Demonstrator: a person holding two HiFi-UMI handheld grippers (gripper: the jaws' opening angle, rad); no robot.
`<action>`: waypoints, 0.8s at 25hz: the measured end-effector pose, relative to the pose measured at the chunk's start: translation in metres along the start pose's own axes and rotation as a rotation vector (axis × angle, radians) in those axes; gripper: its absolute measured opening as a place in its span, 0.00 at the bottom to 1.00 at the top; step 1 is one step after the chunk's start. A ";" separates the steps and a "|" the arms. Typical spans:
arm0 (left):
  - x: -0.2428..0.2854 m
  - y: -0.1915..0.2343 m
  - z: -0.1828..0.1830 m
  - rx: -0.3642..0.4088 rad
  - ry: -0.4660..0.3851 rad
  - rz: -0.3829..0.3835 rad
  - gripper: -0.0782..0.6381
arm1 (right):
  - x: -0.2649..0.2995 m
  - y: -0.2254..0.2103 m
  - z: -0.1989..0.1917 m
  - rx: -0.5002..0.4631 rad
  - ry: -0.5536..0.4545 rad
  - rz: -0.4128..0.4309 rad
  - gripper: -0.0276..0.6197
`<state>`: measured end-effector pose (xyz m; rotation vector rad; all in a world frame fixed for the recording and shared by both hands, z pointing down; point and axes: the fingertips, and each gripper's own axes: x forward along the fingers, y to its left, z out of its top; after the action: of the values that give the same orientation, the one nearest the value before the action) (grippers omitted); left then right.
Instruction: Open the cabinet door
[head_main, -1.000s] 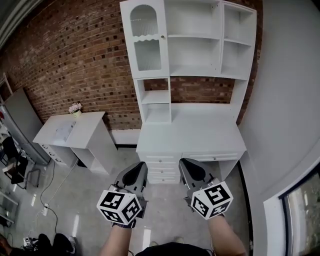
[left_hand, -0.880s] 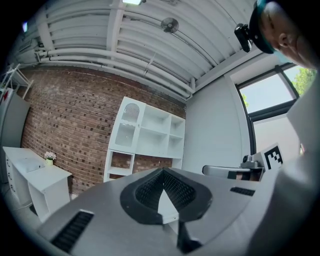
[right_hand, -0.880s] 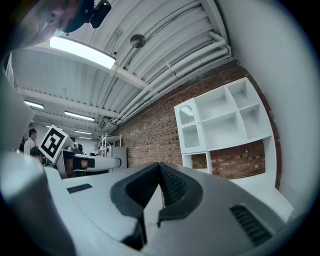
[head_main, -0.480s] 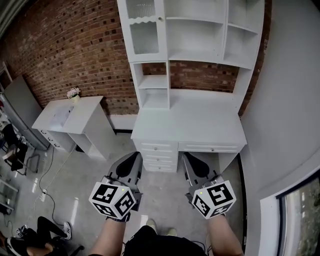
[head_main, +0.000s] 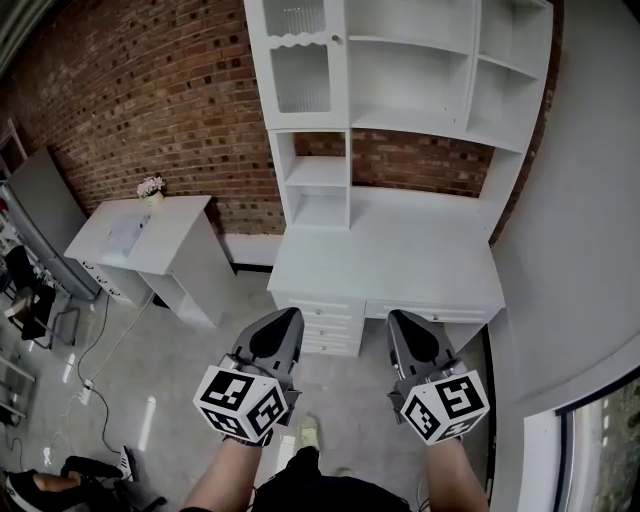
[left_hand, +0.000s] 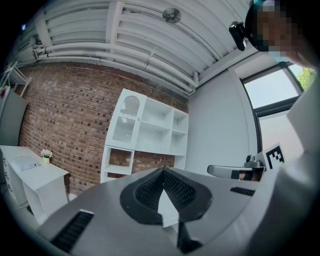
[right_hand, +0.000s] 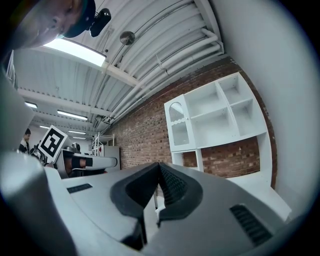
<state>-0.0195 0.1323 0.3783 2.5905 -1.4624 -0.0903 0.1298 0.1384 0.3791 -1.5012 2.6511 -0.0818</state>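
The white hutch cabinet (head_main: 400, 110) stands on a white desk (head_main: 400, 260) against the brick wall. Its glass-paned door (head_main: 300, 65) is at the upper left, closed, with a small knob (head_main: 337, 40) on its right edge. My left gripper (head_main: 287, 320) and right gripper (head_main: 398, 322) are held side by side in front of the desk, well below and short of the door, both pointing level at it. Each one is shut with nothing between its jaws. The door also shows in the left gripper view (left_hand: 125, 125) and the right gripper view (right_hand: 178, 125), far beyond the jaw tips.
A drawer stack (head_main: 325, 322) sits under the desk's left half. A low white side table (head_main: 150, 250) with a small flower pot (head_main: 151, 190) stands to the left. A white wall (head_main: 580, 250) closes the right side. Cables and a person's shoes lie on the floor at lower left.
The desk and cabinet now sit nearer and larger in the head view. Both grippers have advanced toward the desk front together, still shut. A person at the lower left has shifted.
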 end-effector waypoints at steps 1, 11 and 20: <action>0.006 0.006 0.001 0.002 0.000 -0.007 0.11 | 0.008 -0.002 0.000 0.000 -0.003 -0.007 0.05; 0.081 0.098 0.009 0.022 0.006 -0.046 0.11 | 0.127 -0.018 -0.017 0.010 0.017 -0.025 0.05; 0.144 0.186 0.033 -0.013 -0.011 -0.113 0.11 | 0.233 -0.036 -0.007 0.001 -0.013 -0.087 0.05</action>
<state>-0.1064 -0.0889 0.3817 2.6647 -1.3138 -0.1273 0.0409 -0.0799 0.3768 -1.6110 2.5745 -0.0794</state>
